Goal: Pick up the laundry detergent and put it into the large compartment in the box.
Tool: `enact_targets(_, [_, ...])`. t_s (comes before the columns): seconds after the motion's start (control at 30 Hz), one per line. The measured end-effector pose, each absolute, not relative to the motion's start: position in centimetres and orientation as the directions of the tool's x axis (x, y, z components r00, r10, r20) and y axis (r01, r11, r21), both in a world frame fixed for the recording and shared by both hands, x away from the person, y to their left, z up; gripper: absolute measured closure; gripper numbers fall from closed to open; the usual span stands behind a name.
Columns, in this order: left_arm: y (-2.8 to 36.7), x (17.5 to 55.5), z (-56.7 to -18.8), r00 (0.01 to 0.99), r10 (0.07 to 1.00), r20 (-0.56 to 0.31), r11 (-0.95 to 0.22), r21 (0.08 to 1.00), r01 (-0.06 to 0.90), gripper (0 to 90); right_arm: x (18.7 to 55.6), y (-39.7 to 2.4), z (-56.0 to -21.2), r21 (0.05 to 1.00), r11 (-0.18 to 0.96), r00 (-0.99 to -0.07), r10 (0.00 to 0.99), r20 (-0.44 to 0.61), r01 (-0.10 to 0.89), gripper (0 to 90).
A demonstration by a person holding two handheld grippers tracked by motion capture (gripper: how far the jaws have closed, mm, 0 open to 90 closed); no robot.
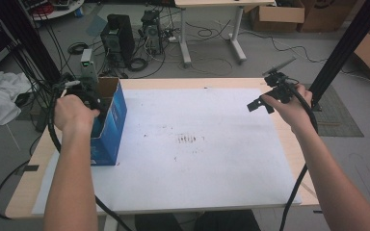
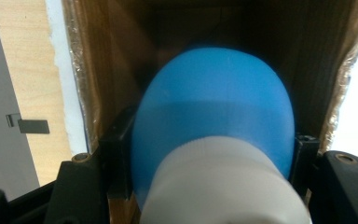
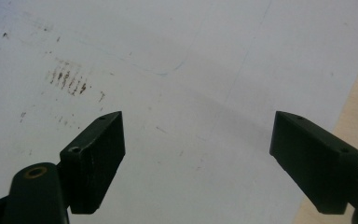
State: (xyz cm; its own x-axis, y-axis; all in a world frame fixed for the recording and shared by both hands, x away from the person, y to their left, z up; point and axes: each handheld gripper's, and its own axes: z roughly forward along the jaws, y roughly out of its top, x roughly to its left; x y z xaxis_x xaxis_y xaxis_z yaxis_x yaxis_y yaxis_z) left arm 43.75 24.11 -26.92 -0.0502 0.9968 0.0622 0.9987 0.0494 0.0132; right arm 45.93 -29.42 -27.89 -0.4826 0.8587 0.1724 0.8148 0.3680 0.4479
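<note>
A blue cardboard box (image 1: 108, 127) with an open top stands on the left part of the table. My left gripper (image 1: 92, 101) reaches down into its mouth, mostly hidden by the hand. In the left gripper view my left gripper (image 2: 209, 156) is shut on a blue rounded object (image 2: 214, 102) with a white base, and the box's brown inner walls (image 2: 116, 70) surround it. My right gripper (image 1: 261, 103) hovers over the table's right side. Its jaws stand wide open with nothing between them, above the white sheet, in the right gripper view (image 3: 198, 156).
A white sheet (image 1: 197, 159) with small dark marks in the middle covers most of the wooden table (image 1: 29, 185). Beyond the far edge lie computer cases (image 1: 118, 38), cables and another table's legs. A black frame post (image 1: 347, 43) rises at the right.
</note>
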Motion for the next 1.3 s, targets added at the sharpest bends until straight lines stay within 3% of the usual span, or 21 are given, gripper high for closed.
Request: enact_targets(1.3, [24.7, 43.6, -28.3, -0.082, 0.996, 0.039, 0.082, 0.016, 0.997, 36.4, 46.0, -29.5, -28.6, 0.440, 0.364, -0.478, 0.859, 0.183, 0.821, 17.8])
